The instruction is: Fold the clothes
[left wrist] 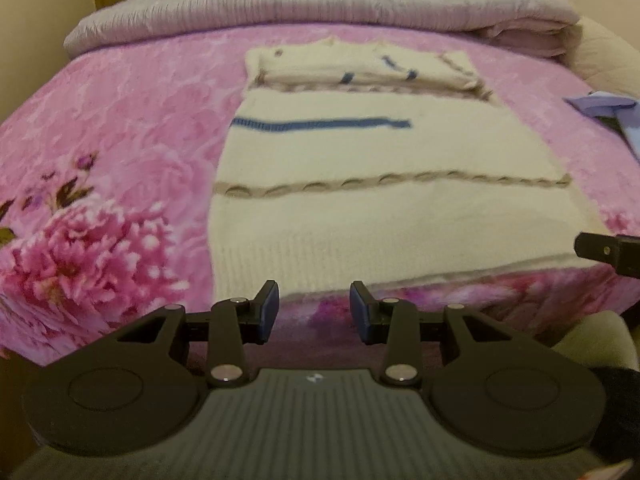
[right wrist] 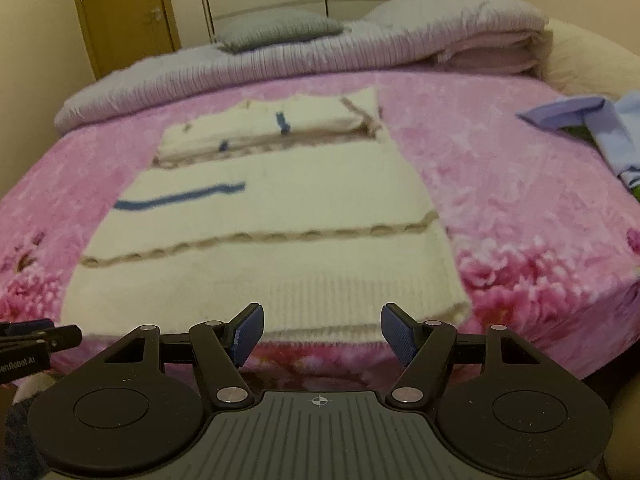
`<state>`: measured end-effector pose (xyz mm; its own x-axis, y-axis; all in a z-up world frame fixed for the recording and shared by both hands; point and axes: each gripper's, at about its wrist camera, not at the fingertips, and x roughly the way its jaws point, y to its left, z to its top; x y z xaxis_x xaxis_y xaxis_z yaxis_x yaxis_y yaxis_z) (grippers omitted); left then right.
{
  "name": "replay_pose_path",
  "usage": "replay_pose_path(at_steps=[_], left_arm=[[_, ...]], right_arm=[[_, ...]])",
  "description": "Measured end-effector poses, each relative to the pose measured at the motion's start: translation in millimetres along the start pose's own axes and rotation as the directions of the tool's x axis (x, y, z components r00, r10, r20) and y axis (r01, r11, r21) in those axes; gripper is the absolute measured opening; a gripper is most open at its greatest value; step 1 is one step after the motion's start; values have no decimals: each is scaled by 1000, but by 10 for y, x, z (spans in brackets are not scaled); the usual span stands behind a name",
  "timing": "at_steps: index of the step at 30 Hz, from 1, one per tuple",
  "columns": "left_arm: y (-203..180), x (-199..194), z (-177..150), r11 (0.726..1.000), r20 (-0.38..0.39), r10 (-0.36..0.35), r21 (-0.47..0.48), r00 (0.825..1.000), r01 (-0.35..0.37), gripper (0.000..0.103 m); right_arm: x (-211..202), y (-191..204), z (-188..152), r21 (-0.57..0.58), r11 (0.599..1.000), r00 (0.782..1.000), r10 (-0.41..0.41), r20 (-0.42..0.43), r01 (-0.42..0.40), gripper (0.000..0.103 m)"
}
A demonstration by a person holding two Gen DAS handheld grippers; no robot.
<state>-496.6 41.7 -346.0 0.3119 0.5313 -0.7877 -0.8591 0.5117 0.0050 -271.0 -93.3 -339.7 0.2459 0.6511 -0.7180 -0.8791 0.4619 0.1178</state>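
Both grippers hovered at the near edge of the bed, empty. Left gripper had its fingers released, a clear gap between the blue pads. Right gripper was the same, fingers spread wider, nothing held. One cream sweater lay flat on the pink floral bedspread, centre of the bed, hem toward 6 o'clock just beyond both grippers and not touching them. Its top part was folded down at 12 o'clock. One blue stripe and one beige scalloped band crossed the body. One folded lilac duvet sat at 12 o'clock with one grey cushion on it. One blue-purple garment lay at 2 o'clock, well apart from the sweater. No containers in view.
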Motion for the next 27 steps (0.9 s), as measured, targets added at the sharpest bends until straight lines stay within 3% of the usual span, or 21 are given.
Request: replay_pose_path(at_steps=[7,17,27], left_arm=[[135,247,102,999,-19,-12,-30,1000,12,35],[272,339,268,999,14,6,-34,1000,-5,35],[326,430,299,999,2,-4,-35,1000,4,35]], right_arm=[[312,-128,20,24,1000,998,-6,-57,7,69],[494,-146,233,-15,997,996,-75,-57,74,69],[578,-136,297,-37,998,997,-57,-60,55,69]])
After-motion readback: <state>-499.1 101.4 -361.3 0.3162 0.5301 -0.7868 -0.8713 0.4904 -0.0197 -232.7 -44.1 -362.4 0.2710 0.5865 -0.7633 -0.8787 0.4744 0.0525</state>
